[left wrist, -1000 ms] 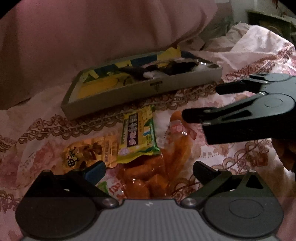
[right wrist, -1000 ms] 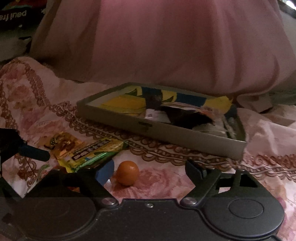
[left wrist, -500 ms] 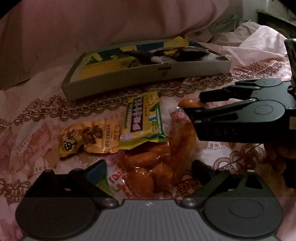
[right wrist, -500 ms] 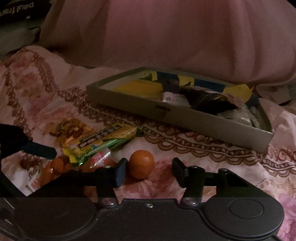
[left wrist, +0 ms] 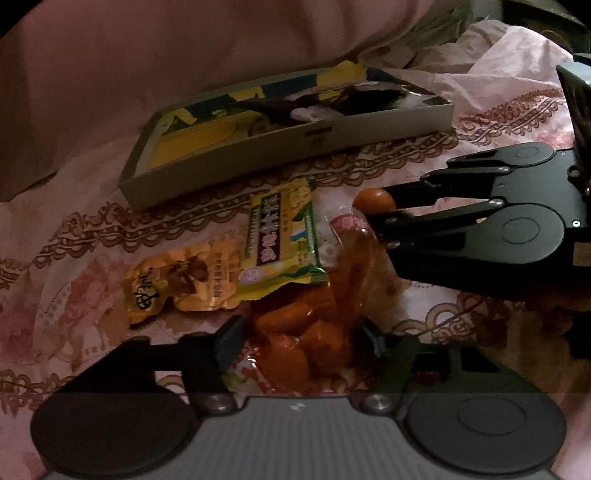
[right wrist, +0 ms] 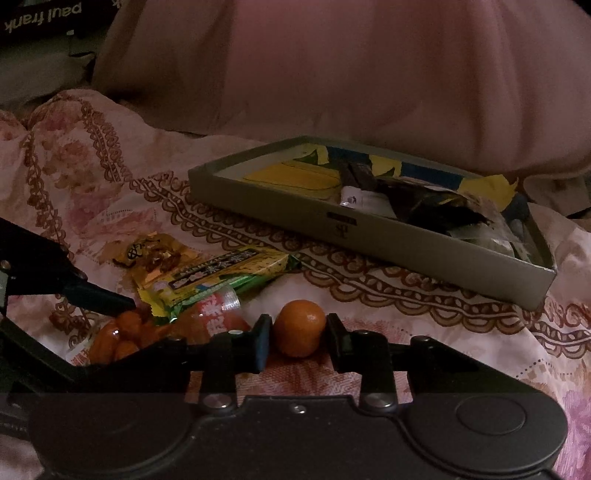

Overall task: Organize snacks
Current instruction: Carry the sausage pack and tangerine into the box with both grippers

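My right gripper (right wrist: pixel 297 338) is shut on a small orange fruit (right wrist: pixel 300 328) that rests on the bedspread; both show in the left wrist view too, the gripper (left wrist: pixel 384 210) and the fruit (left wrist: pixel 373 199). My left gripper (left wrist: pixel 295 338) is open around a clear bag of orange sausages (left wrist: pixel 314 325). A yellow-green snack bar (left wrist: pixel 280 240) lies partly on that bag, with a golden snack packet (left wrist: pixel 181 280) to its left. A grey shallow box (right wrist: pixel 436 254) behind holds dark wrappers.
A floral bedspread (right wrist: pixel 424 332) covers the surface. A large pink cushion (right wrist: pixel 351 74) rises behind the box (left wrist: pixel 229 173). A dark box with lettering (right wrist: pixel 44 18) sits at the far left.
My right gripper moved forward and closed its fingers on the orange fruit. My left gripper narrowed around the sausage bag.
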The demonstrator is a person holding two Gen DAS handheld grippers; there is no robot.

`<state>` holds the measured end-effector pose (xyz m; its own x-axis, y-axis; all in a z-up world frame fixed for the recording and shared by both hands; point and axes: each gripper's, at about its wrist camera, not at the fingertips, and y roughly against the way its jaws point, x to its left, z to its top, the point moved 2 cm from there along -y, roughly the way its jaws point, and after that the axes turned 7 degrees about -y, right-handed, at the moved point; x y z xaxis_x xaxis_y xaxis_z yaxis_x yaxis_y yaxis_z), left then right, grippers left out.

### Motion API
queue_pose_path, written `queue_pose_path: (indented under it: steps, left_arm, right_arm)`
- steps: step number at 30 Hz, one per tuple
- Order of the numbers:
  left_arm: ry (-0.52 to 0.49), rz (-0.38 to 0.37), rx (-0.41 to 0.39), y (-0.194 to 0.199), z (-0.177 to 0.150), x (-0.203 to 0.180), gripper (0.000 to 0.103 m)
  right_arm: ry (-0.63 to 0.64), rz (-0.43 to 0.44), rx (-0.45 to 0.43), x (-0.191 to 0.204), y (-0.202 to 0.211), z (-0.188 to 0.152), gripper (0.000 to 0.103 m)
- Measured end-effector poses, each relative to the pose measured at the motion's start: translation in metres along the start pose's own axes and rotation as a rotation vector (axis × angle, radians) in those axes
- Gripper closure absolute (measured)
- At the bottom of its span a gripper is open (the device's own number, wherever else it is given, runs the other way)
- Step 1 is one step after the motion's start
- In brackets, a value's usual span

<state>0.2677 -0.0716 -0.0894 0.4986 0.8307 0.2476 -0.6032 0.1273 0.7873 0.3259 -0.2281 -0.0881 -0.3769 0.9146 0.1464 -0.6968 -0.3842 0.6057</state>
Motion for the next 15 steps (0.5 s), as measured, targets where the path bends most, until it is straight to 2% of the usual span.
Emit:
queue_pose_path:
  steps: [8, 15]
  left_arm:
    - [-0.015, 0.035, 0.010, 0.004, 0.001, -0.006, 0.044]
    - [-0.043, 0.034, 0.057, 0.020, -0.002, -0.015, 0.044]
  right_arm:
    - [-0.005, 0.019, 0.001, 0.002, 0.005, -0.001, 0.070]
    - [-0.003, 0.029, 0.025, 0.002, 0.017, 0.000, 0.070]
